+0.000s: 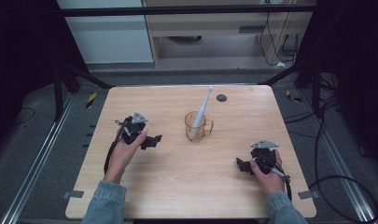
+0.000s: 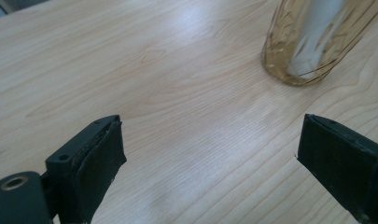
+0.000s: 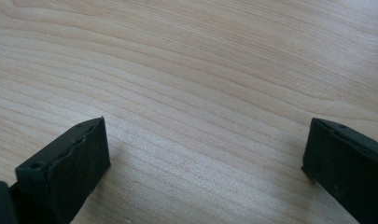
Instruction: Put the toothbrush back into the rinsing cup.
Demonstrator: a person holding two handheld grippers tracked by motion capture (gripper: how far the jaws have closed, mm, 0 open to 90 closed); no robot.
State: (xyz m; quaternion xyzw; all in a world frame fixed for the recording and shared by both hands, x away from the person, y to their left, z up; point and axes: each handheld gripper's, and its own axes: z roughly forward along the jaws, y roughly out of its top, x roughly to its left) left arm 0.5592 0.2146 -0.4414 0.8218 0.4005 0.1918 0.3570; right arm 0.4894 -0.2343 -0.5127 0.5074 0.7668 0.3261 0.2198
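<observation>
Wooden worktop (image 1: 177, 186) holds a cup (image 1: 196, 127) with a toothbrush (image 1: 201, 108) ahead of both wide-open, empty jaws, likely grabbed next.

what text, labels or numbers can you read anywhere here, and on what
None: no readable text.
Amber glass mug: no print or label.
White electric toothbrush standing in it: no legible marking.
Wooden table: bare grain; the small dark disc near its far edge has nothing legible.
Yellow-black hazard tape on the floor: stripes, no words.
</observation>
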